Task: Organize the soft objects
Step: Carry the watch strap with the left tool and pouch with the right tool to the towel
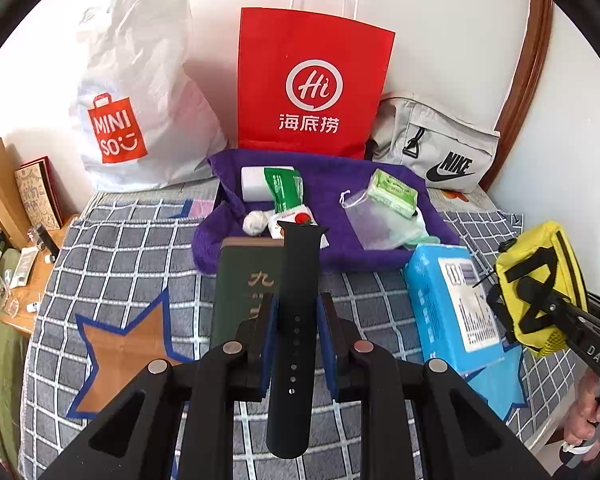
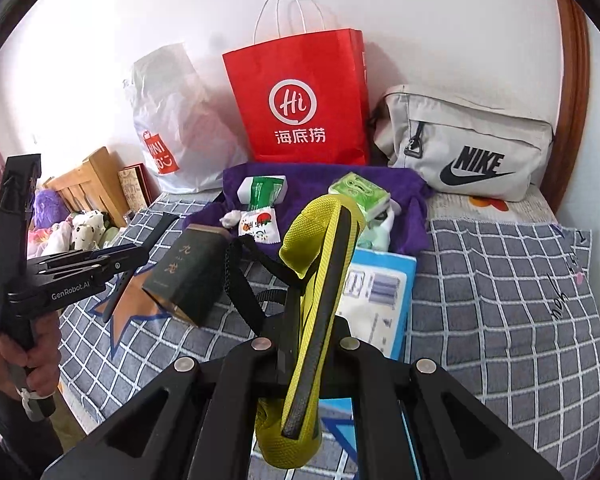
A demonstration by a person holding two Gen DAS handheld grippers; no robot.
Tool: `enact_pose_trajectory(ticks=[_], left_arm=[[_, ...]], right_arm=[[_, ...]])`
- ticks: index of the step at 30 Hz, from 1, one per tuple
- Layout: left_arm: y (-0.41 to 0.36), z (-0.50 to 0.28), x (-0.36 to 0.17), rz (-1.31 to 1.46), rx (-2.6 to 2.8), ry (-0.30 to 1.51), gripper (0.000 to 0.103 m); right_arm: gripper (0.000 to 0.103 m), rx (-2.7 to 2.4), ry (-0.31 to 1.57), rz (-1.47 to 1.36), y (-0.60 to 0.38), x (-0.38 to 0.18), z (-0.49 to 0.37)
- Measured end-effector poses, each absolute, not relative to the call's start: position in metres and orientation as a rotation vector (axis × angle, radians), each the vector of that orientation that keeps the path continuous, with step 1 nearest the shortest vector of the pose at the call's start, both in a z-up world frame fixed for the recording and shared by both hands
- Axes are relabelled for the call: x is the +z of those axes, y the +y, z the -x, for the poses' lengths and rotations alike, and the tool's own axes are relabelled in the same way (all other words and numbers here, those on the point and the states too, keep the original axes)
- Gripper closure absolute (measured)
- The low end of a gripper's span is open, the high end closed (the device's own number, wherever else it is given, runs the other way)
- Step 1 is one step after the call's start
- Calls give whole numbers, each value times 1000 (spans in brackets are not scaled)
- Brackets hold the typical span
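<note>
A: Left wrist view: what does the left hand-held gripper [image 1: 296,316] have?

B: It is clenched on a black watch strap [image 1: 296,300], which stands lengthwise between the blue pads [image 1: 269,344] and sticks out past them at both ends, above the bed

A: And the right one?

B: The right hand-held gripper [image 2: 304,356] is clamped on a yellow pouch [image 2: 316,264] with a black zip band and black webbing straps [image 2: 240,280]; the pouch is held up over the bed too

A: What lies beneath them?

B: A grey checked bedspread [image 1: 120,248] with a brown star. On it, a dark green box [image 1: 246,284] just behind the strap, and a blue tissue pack [image 1: 448,304] to the right

A: Further back?

B: A purple towel [image 1: 332,248] carrying a green-and-white sachet [image 1: 282,190], a crumpled white ball [image 1: 255,222], a clear mesh bag [image 1: 374,220] and a green tissue packet [image 1: 394,194]

A: And against the wall?

B: A white Miniso bag [image 1: 140,92], a red paper bag [image 1: 312,84] and a grey Nike bag [image 1: 440,152], left to right. A person's hand [image 2: 28,356] grips the left gripper's handle
</note>
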State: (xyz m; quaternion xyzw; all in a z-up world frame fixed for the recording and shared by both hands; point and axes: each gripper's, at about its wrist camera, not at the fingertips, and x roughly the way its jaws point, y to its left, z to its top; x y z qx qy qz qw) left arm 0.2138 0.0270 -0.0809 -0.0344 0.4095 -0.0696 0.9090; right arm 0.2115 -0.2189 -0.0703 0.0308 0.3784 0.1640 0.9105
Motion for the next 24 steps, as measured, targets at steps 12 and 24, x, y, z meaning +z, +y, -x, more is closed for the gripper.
enact_pose_trajectory(ticks=[12, 24], left_arm=[[28, -258, -79, 68, -134, 845, 83], [41, -307, -85, 94, -107, 873, 83]], right_arm=[[98, 356, 774, -78, -210, -74, -269], [98, 401, 750, -70, -192, -72, -333]])
